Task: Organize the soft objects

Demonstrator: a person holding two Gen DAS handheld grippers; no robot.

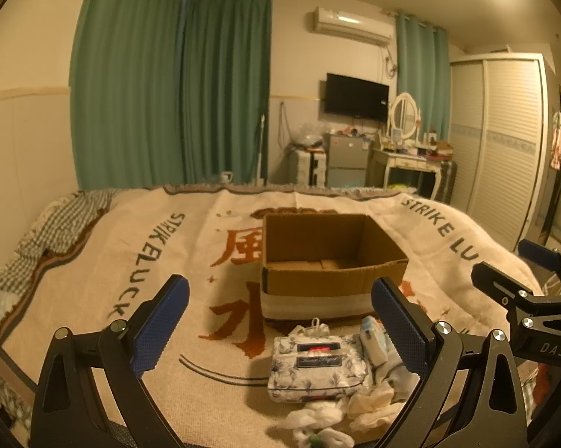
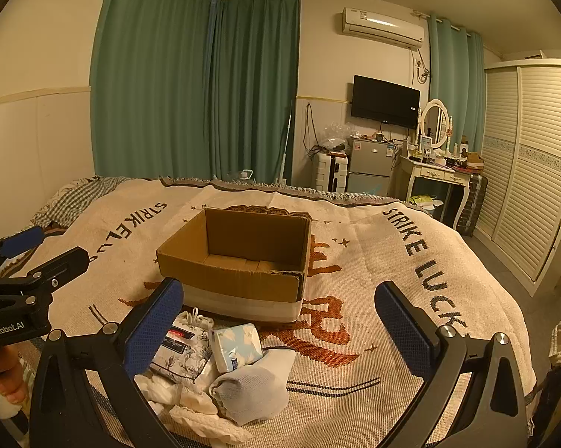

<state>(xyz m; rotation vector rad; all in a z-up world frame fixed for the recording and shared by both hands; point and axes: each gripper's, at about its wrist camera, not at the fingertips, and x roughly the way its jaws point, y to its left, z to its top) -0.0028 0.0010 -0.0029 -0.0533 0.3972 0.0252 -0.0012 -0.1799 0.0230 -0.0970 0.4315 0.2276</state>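
Observation:
An open cardboard box (image 1: 332, 261) stands on the bed blanket (image 1: 168, 261); it also shows in the right wrist view (image 2: 239, 265) and looks empty inside. In front of it lies a pile of soft things: a floral tissue pack (image 1: 315, 367) (image 2: 183, 354), a small light-blue pack (image 1: 371, 339) (image 2: 235, 347), a white sock (image 2: 254, 388) and white cloths (image 1: 355, 407) (image 2: 205, 422). My left gripper (image 1: 280, 332) is open above the pile, empty. My right gripper (image 2: 280, 336) is open, empty, over the pile's right side. The right gripper also shows in the left wrist view (image 1: 504, 280).
The bed fills the foreground, with a checked pillow (image 1: 56, 231) at far left. Beyond it are green curtains (image 1: 168, 93), a small fridge (image 2: 368, 168), a dressing table (image 2: 437, 175) and a slatted wardrobe (image 2: 530, 156) on the right.

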